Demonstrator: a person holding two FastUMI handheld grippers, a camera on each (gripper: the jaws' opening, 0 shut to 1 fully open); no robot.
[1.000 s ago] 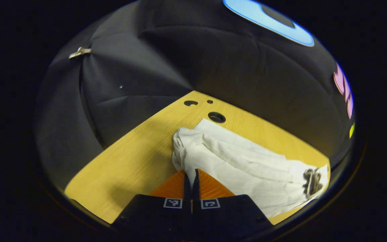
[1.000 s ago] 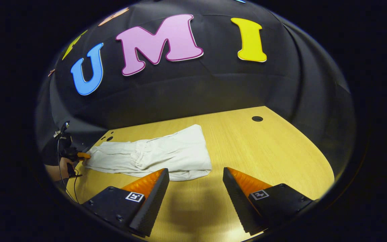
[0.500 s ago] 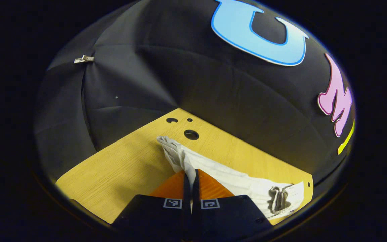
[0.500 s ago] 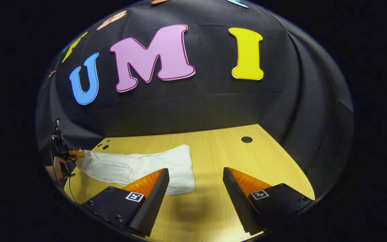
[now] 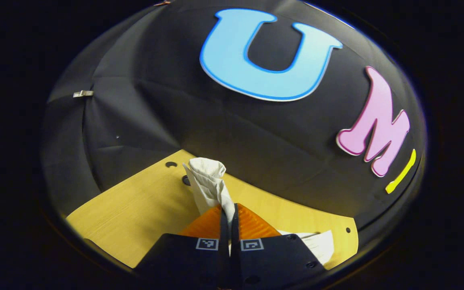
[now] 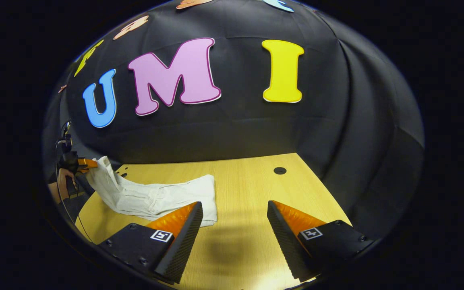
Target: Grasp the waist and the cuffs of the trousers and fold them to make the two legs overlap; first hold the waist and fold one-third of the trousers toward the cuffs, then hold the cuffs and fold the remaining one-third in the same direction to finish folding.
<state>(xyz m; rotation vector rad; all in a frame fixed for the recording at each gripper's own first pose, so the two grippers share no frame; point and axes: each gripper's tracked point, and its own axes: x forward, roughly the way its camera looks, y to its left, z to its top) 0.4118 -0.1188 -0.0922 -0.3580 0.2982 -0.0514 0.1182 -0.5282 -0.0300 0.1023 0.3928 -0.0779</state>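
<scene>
Now the left gripper [image 5: 228, 213] pinches the trousers [image 6: 151, 197] end higher; right gripper [image 6: 235, 225] fingers stay spread.

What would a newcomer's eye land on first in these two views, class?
The white trousers on the wooden table, one end lifted off it. The left gripper, jaws shut on that raised end, shows at the far left of the right gripper view. The right gripper hangs open above bare tabletop.

Between our right gripper [image 6: 235, 237] fingers we see bare tabletop [image 6: 256, 189] running ahead to the booth wall; the trousers [image 6: 163, 197] lie beyond the left finger, one end lifted.
</scene>
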